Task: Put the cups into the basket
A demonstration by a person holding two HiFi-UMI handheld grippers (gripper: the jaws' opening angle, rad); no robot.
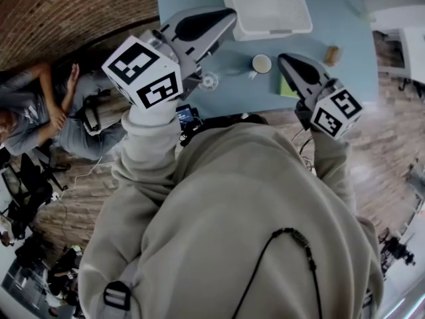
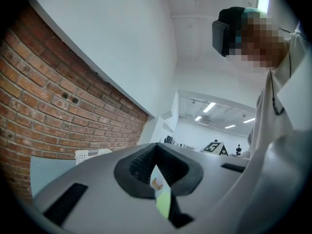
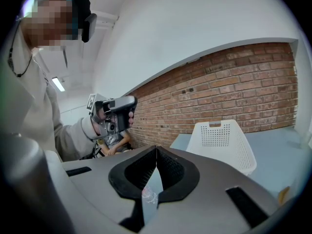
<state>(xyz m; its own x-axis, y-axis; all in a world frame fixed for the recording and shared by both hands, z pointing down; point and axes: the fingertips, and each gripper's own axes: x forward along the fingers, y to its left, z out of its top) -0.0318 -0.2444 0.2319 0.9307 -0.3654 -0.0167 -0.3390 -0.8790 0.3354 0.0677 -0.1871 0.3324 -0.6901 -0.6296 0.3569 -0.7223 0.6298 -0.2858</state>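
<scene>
Two cups stand on the blue table (image 1: 345, 18). A white cup (image 1: 261, 63) sits between the two tips, just beside the right tongs (image 1: 284, 60). A clear glass cup (image 1: 208, 80) sits near the left tongs (image 1: 226, 15), beside their body. Both tongs are closed and empty, pads meeting at the tips. The white basket (image 1: 265, 5) lies ahead of both tips, with nothing visible in it.

My judgement: I open the right jaws first, straddle the white cup's wall and squeeze gently, since it looks smooth, round and likely slippery. The glass cup is transparent and looks thin, so I would grip it low. The basket is perforated plastic with flared walls, so cups should go in upright.
</scene>
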